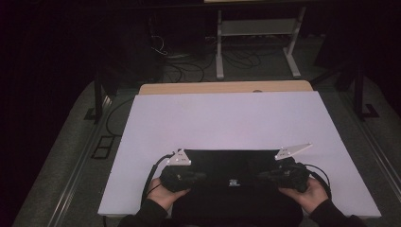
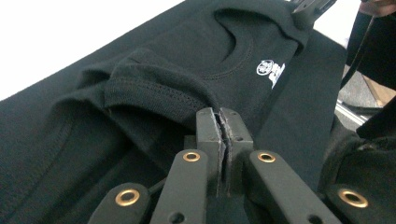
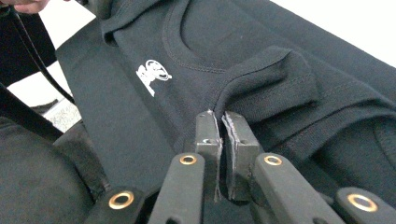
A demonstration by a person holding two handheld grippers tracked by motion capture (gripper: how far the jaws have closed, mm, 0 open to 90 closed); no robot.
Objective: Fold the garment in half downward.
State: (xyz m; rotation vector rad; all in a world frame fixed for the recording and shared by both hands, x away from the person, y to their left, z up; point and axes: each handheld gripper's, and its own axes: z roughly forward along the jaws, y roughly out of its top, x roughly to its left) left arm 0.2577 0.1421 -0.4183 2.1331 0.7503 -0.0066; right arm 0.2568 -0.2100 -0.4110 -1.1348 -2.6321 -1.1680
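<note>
A black shirt (image 1: 231, 177) lies at the white tabletop's (image 1: 227, 118) near edge. Left claw (image 2: 222, 122) and right claw (image 3: 223, 122) each clench a shoulder fold by the collar; gripper views reveal a white neck logo (image 3: 153, 74).

left gripper (image 1: 201, 176): fingers closed, aimed inward | right gripper (image 1: 263, 175): fingers closed, aimed inward

The shirt (image 2: 140, 93) is plain black with a small white printed logo (image 2: 271, 70) below the collar. The bench (image 1: 227, 118) is pale lilac-white with a tan wooden edge at twelve o'clock. Each gripper (image 2: 223, 122) is black with brass-coloured rivets (image 2: 191, 156).
</note>
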